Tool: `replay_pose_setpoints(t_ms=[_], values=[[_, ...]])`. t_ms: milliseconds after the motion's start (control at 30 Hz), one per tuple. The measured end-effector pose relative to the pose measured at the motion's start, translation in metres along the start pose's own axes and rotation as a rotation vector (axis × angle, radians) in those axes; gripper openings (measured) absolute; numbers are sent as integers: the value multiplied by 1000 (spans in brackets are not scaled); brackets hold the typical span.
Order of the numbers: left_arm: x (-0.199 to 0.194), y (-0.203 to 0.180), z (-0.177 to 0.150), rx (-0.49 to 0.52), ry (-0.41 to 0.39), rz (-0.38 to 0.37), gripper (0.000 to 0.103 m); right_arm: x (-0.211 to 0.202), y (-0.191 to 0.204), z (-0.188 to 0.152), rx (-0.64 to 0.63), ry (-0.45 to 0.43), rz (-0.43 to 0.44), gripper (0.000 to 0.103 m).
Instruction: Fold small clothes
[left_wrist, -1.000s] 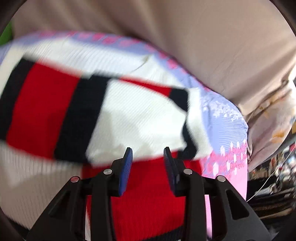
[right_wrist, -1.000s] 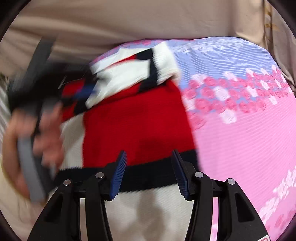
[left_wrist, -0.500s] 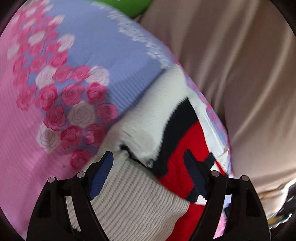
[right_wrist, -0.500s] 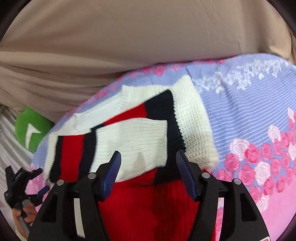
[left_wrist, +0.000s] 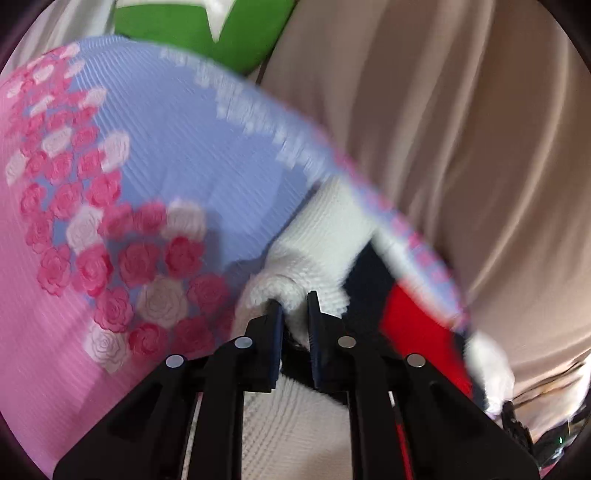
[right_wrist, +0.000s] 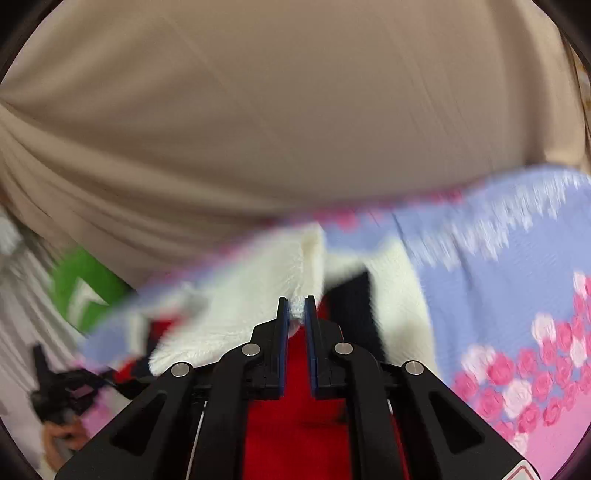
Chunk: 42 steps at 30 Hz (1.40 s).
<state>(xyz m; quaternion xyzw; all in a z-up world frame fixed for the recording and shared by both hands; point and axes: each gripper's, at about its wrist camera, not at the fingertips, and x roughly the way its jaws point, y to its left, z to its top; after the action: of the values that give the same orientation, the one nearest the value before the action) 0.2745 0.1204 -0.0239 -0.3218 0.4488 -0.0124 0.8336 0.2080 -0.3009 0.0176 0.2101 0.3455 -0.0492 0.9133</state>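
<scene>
A small knitted sweater (left_wrist: 325, 229) in white, black and red lies on a pink and lilac mat with roses (left_wrist: 166, 155). My left gripper (left_wrist: 295, 302) is shut on a white edge of the sweater, which bunches up between its blue pads. In the right wrist view the sweater (right_wrist: 251, 291) shows a folded white sleeve over a red body. My right gripper (right_wrist: 294, 302) has its jaws closing, with a white fold of the knit pinched between the pads. The other gripper (right_wrist: 59, 391) and a hand (right_wrist: 59, 439) appear blurred at the lower left.
Beige draped cloth (right_wrist: 295, 110) fills the space behind the mat (right_wrist: 480, 277); the same beige cloth (left_wrist: 461, 147) lies to the right in the left wrist view. A green cushion with a white mark (left_wrist: 192, 26) sits past the mat's far edge, the cushion (right_wrist: 74, 280) also showing at the left.
Both grippers went from wide open to closed on white parts of the sweater. The left one swung across to the sweater's edge; the right one moved forward to the folded sleeve.
</scene>
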Motion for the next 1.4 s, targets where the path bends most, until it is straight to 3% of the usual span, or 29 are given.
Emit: replay_pose_setpoints(t_ms=[67, 167, 300, 367, 433, 533, 633, 733, 833, 867, 900, 933, 1100, 1167, 1233, 1300, 1400], values=[[27, 17, -13, -23, 53, 55, 9, 55, -30, -26, 54, 194, -86, 7], [24, 23, -17, -40, 20, 7, 9, 48, -34, -30, 76, 167, -64, 7], [27, 27, -17, -43, 25, -14, 10, 9, -15, -17, 95, 51, -186, 18], [26, 27, -17, -30, 29, -10, 10, -4, 18, -6, 55, 11, -64, 22], [21, 30, -17, -25, 34, -17, 11, 9, 66, 4, -50, 76, 67, 45], [15, 34, -17, -27, 42, -37, 11, 54, 165, 6, -246, 178, 301, 54], [11, 39, -16, -2, 51, -52, 11, 113, 236, 3, -355, 255, 362, 54], [10, 41, -11, 16, 64, -71, 11, 169, 286, -3, -423, 323, 351, 55], [11, 45, -8, 32, 78, -93, 11, 195, 315, -18, -482, 365, 319, 54], [11, 46, -5, 34, 85, -102, 11, 201, 321, -19, -507, 365, 297, 50], [11, 48, -3, 34, 91, -109, 11, 202, 324, -20, -522, 360, 288, 24], [11, 49, -1, 35, 95, -112, 11, 202, 324, -19, -524, 366, 301, 9], [12, 53, 7, 39, 104, -129, 11, 168, 338, 4, -521, 192, 356, 7], [13, 54, 10, 44, 100, -128, 11, 184, 346, -3, -545, 200, 327, 7], [14, 53, 10, 55, 96, -121, 11, 230, 347, -28, -587, 321, 237, 7], [15, 51, 11, 73, 95, -107, 11, 227, 348, -30, -584, 280, 238, 8], [16, 50, 15, 75, 103, -101, 11, 184, 332, -9, -475, 237, 282, 11]])
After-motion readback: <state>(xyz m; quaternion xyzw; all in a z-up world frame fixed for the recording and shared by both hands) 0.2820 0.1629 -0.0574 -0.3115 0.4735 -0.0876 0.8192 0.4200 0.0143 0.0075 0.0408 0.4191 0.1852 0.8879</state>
